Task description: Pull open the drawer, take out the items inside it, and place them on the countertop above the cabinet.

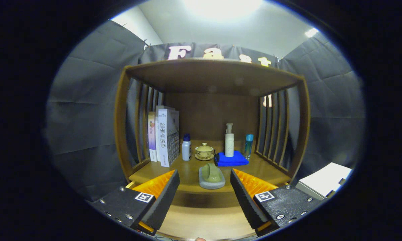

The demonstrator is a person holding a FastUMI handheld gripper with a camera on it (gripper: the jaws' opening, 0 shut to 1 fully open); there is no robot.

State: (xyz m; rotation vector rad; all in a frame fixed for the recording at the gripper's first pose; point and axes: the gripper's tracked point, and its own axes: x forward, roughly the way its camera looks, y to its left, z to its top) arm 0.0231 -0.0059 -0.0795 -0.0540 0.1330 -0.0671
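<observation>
Spread wide and holding nothing, the gripper (204,195) hangs in front of a wooden cabinet (120,134), its two fingers (162,197) apart with bare wood showing between them. Just beyond the fingertips, at the front edge of the countertop (154,170), lies a green object on a grey pad (211,178) — what it is I cannot tell. Below that edge runs the darker front of the cabinet, and whether the drawer there is open or closed is unclear from this angle.

Farther back on the countertop, a few books (164,135) stand upright against the slatted side. Next to them is a small white bottle with a blue cap (186,147), then a lidded tea cup on a saucer (204,151). A folded blue cloth (231,160) lies near it, with a white pump bottle (229,140) standing at its back edge and a slim blue bottle (248,145) just beside it. A white box (324,179) sits outside the cabinet — off by the booth wall.
</observation>
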